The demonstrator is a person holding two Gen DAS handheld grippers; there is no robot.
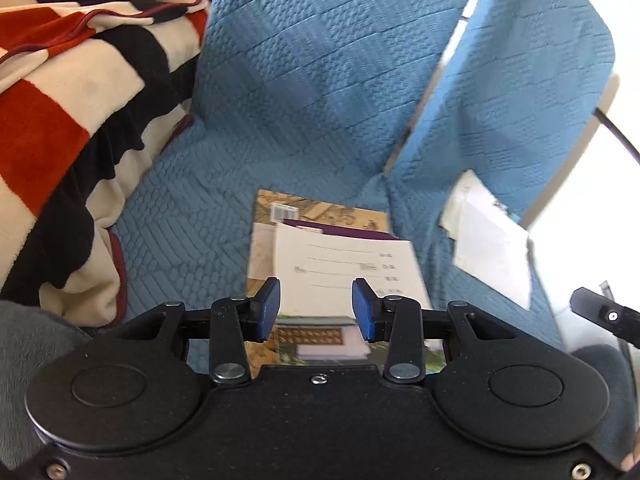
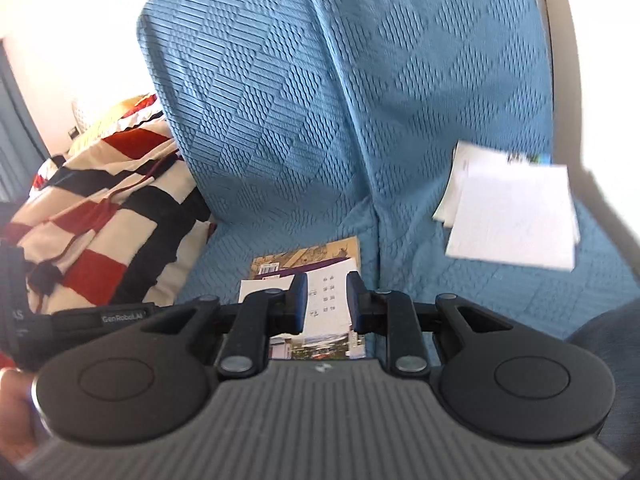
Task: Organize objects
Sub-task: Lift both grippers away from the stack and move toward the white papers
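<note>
A small stack of books lies flat on the blue quilted sofa seat (image 1: 192,216). On top of it is a white lined booklet (image 1: 340,256), with a purple cover and a tan picture book (image 1: 276,208) under it. My left gripper (image 1: 316,292) hovers above the near end of the stack, open, with nothing between its blue pads. In the right wrist view the same stack (image 2: 308,258) lies below my right gripper (image 2: 327,288), whose jaws stand a little apart and hold nothing. Loose white papers (image 1: 492,256) (image 2: 516,216) rest on the seat to the right.
A red, black and cream striped blanket (image 1: 60,80) (image 2: 100,220) is heaped on the left of the sofa. The blue backrest (image 2: 320,100) rises behind the books. A black cable (image 1: 616,132) hangs at the right. A hand (image 2: 16,412) shows at the left edge.
</note>
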